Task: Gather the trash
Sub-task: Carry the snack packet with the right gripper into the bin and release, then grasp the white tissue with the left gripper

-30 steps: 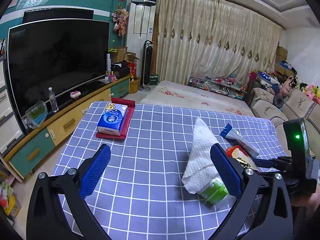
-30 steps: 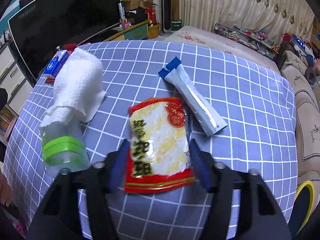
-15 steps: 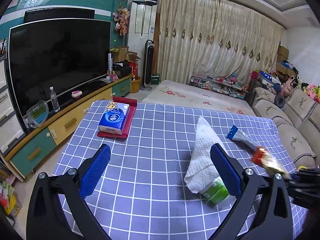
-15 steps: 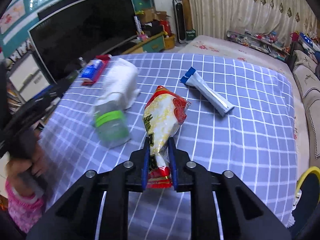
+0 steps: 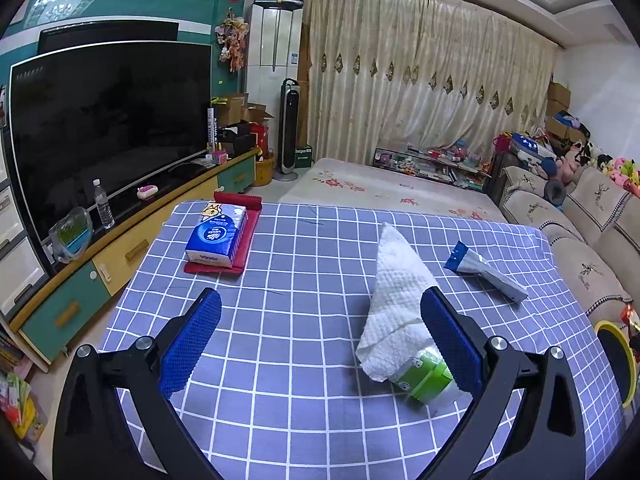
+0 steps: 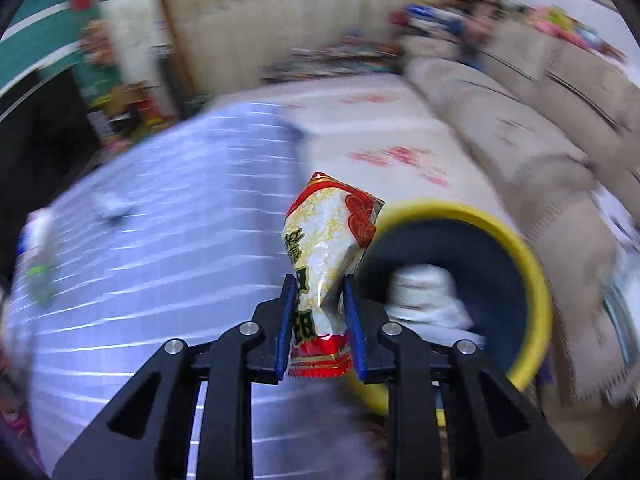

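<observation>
living room, checked blue tablecloth (image 5: pixel 304 344), sofa alongside. carrying red snack packet (image 6: pixel 324 264) in right gripper (image 6: pixel 320 332), now beside the lip of the yellow-rimmed bin (image 6: pixel 532 280) off the table edge. jaws easing open, packet standing between the pads (image 6: pixel 286 324), lower end pinched, top leaning toward the bin mouth. view blurring from the swing.

doing it well: getting the whole packet over the opening before letting go fully, since most of it is sitting outside the rim right now; tilting down so it drops in instead of catching the edge.

bin holding something white and crumpled, looking like paper; hard telling more through the blur.

left gripper (image 5: pixel 320 340) hovering wide open over the cloth, gripping nothing. waiting on the table: paper towel (image 5: pixel 396 292) draped over a green-capped bottle (image 5: pixel 428 376), blue-and-silver wrapper (image 5: pixel 484 272).
</observation>
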The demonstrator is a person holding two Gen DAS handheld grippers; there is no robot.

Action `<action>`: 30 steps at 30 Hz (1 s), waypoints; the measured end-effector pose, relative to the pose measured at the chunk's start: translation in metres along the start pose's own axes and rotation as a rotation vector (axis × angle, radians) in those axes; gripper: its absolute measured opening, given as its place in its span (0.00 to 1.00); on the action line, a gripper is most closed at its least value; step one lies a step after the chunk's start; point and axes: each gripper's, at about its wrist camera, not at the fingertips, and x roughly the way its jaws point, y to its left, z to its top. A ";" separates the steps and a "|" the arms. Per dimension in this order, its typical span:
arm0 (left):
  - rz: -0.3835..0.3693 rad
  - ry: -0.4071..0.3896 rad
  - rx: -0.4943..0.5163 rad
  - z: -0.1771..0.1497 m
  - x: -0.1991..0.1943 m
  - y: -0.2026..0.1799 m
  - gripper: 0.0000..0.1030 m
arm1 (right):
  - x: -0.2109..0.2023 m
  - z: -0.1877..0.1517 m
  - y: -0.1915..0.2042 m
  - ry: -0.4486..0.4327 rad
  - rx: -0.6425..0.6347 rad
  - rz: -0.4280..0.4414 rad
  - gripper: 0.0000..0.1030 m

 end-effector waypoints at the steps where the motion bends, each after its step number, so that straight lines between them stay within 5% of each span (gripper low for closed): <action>1: -0.004 0.002 0.000 0.001 0.000 0.000 0.95 | 0.006 -0.001 -0.012 0.010 0.020 -0.027 0.24; 5: -0.019 0.018 -0.002 -0.001 0.003 -0.003 0.95 | 0.035 -0.004 -0.051 0.045 0.052 -0.120 0.51; 10: -0.026 0.030 0.005 -0.002 0.004 -0.006 0.95 | 0.043 -0.007 -0.069 0.041 0.099 -0.164 0.68; 23: -0.136 0.188 0.077 0.030 0.042 -0.035 0.95 | 0.033 -0.003 -0.032 -0.021 0.064 -0.066 0.73; 30: -0.151 0.312 0.138 0.036 0.089 -0.062 0.71 | 0.036 -0.007 -0.034 -0.013 0.067 -0.049 0.73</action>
